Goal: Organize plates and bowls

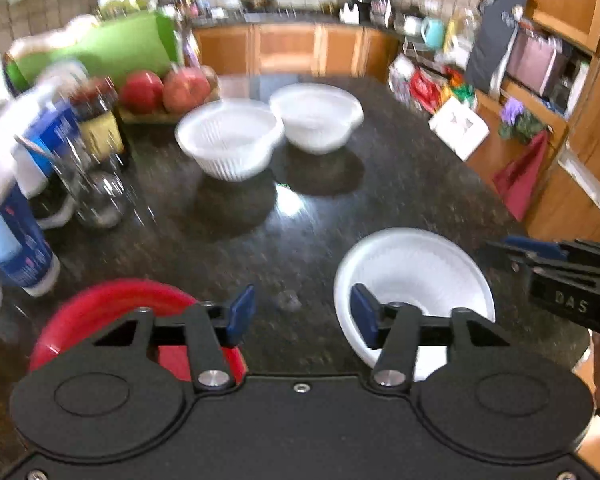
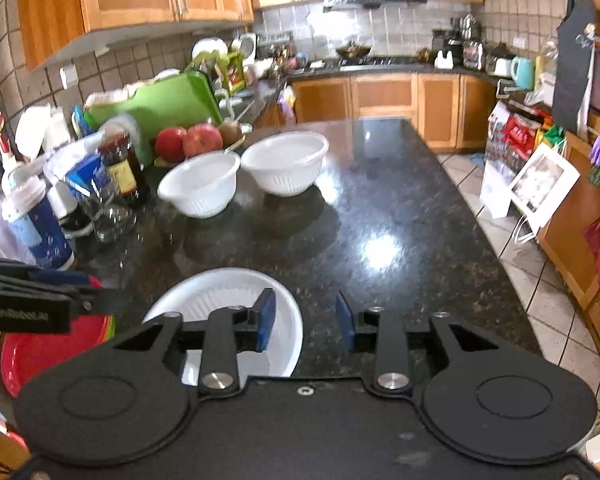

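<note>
Two white ribbed bowls stand side by side at the far part of the dark counter, the left bowl (image 1: 230, 140) (image 2: 199, 182) touching the right bowl (image 1: 316, 118) (image 2: 285, 162). A third white bowl (image 1: 416, 280) (image 2: 228, 300) sits near the front edge. A stack of red plates (image 1: 112, 308) (image 2: 48, 352) lies at the front left. My left gripper (image 1: 303, 316) is open and empty, between the red plates and the near white bowl. My right gripper (image 2: 306, 324) is open and empty, its left finger over the near bowl's right rim.
Bottles, a glass (image 1: 96, 192) and tubes crowd the counter's left side. A fruit tray with red apples (image 2: 188, 140) and a green board (image 2: 160, 100) stand behind them. The counter's right edge (image 2: 492, 248) drops to a tiled floor.
</note>
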`<state>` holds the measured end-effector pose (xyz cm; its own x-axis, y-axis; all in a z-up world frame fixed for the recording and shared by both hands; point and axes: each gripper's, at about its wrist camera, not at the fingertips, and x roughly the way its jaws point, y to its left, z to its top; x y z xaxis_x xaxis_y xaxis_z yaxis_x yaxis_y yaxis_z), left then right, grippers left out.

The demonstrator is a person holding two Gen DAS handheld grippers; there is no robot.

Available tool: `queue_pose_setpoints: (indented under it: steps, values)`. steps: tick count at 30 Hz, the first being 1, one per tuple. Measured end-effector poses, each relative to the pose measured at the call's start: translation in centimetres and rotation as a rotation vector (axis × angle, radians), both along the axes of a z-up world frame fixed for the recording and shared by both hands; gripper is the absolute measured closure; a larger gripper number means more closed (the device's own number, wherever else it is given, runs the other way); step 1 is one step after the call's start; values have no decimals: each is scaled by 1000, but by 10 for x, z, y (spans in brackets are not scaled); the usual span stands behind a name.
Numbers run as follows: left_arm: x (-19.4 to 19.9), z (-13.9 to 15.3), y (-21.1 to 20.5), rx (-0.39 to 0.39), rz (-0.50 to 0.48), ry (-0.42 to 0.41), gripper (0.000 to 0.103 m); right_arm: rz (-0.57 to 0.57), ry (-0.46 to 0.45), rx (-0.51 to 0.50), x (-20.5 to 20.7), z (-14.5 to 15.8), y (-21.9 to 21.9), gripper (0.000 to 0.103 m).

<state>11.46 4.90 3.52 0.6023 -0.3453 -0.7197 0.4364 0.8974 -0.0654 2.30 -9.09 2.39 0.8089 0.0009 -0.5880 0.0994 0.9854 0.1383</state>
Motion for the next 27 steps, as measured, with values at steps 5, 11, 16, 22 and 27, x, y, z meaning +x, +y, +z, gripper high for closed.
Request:
queue_pose_setpoints:
  steps: [5,11,16,22,27]
  values:
    - [-5,25,11,-62,24,-133,25,-20,-67,-41,-2,16,1,58]
    - [13,44,4,-85,32,-177,25,-17,-118,-80,12,31,-8,57]
    - [49,50,-5,-130,64,-82,25,44,-148,-104,36,51,-26,57]
    - [101,35,-28,-152,179,100,30,123,-122,-71,87,70,-65,57]
    - [129,25,-55,-114,203,175,32,221,-53,-65,138,74,-97,57]
